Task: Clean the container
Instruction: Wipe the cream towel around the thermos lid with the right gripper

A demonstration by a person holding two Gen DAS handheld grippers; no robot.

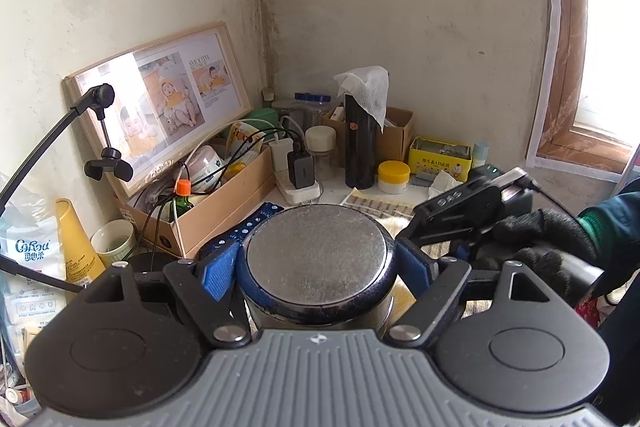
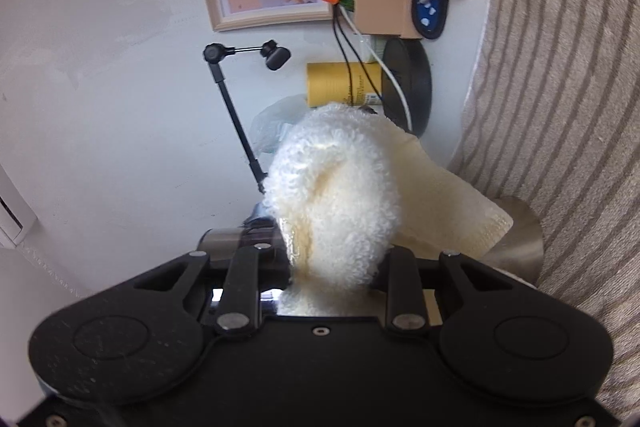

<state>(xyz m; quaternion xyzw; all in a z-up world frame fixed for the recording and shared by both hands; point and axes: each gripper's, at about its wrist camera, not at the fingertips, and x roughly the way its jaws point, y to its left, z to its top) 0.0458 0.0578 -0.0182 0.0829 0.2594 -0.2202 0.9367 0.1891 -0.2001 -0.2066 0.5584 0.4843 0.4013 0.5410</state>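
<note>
The left tongs [image 1: 316,267] clamp the steel container [image 1: 318,259] by its sides above the desk, base outward, rigid and probably slippery, while the right tongs [image 2: 334,267] pinch a soft fluffy cloth [image 2: 332,195] beside it.

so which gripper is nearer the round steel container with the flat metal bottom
Left. The left gripper clamps the round steel container between its blue pads. The right gripper holds a fluffy white cloth just beside it.

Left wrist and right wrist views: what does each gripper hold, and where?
Left gripper clamps the metal container around its side wall near the base. Right gripper pinches the cloth by a bunched part.
</note>
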